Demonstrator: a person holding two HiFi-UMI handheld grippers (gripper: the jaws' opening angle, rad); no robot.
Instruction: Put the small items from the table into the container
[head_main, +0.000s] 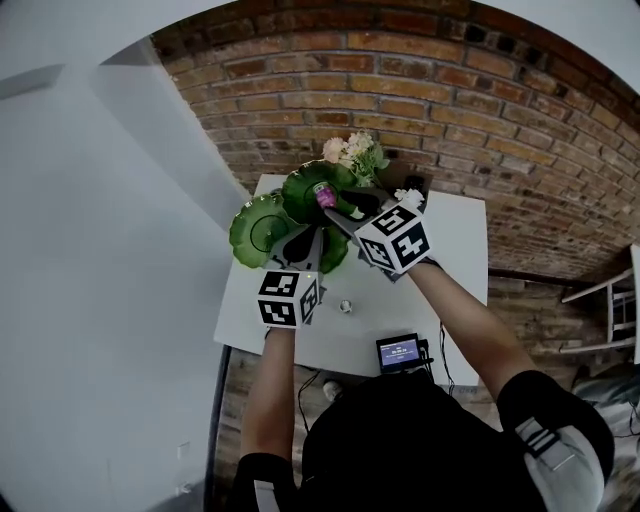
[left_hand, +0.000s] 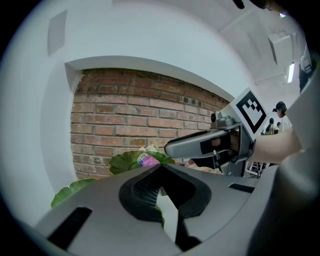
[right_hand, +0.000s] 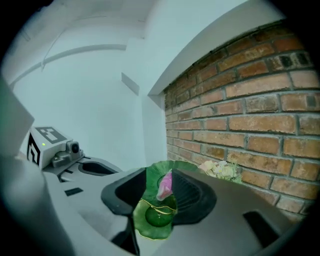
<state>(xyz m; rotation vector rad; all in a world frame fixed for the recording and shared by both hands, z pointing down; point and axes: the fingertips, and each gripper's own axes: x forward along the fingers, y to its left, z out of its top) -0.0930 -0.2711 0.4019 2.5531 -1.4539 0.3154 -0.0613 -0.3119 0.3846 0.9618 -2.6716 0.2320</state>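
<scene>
**Colours across your counter**

Your white counter (head_main: 460, 250) stands against a red-brown brick wall (head_main: 400, 90) lined with pale mortar. The glossy green leaf-shaped dishes (head_main: 262, 228) carry a thin gold edge, and the small item (head_main: 325, 195) in one of them is pink and purple. The flower bunch (head_main: 352, 152) is cream with pale green. Your left hand-held gripper (head_main: 300, 245) and right hand-held gripper (head_main: 342, 207) are grey with black ribbed pads, each with a white cube of black square markers. The small black device (head_main: 398, 352) shows a blue screen.
</scene>
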